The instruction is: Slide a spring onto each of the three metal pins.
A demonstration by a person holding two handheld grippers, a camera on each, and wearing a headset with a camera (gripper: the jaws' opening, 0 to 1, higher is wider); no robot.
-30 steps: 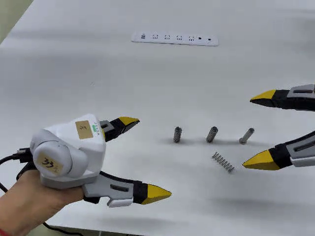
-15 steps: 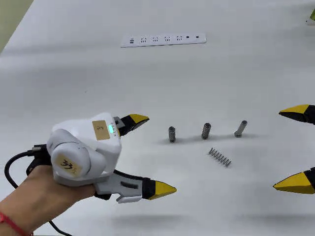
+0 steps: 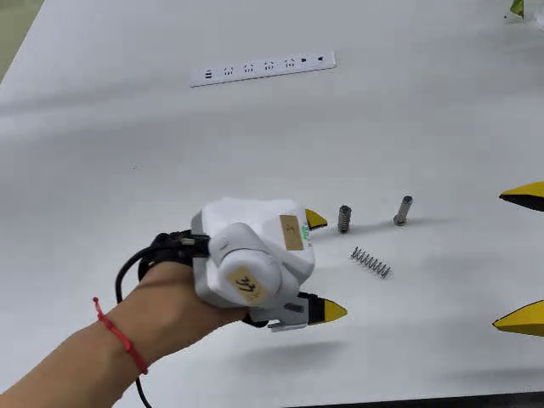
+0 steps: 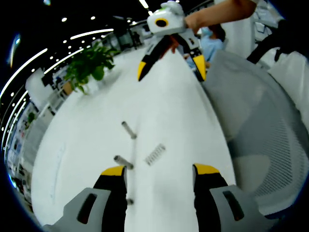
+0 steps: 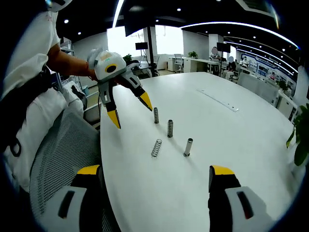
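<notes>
Workbench lot: 2 handheld grippers, 3 metal pins, 3 springs (1 of them loose).
White table [image 3: 127, 153]: plain matte top that carries every item. Left gripper [image 3: 327, 265]: white housing, yellow-tipped jaws spread wide with nothing between them, held over the table at the left end of the pin row; 1 tan sticker [image 3: 291, 231] on top and 1 round sticker [image 3: 246, 286] on the end cap, both handwritten, not legible. Right gripper [image 3: 510, 259]: jaws spread wide, empty, well apart from the pins to their right. Power strip [image 3: 263, 68]: white, lying flat at the far side, markings unreadable. Pins stand upright in 1 row: first sprung pin [image 5: 156, 115] and second sprung pin [image 5: 170, 128] each wear a spring; bare pin [image 5: 188, 147] has none. Loose spring [image 5: 156, 148]: lies flat on the table just beside the row, touching no pin.
</notes>
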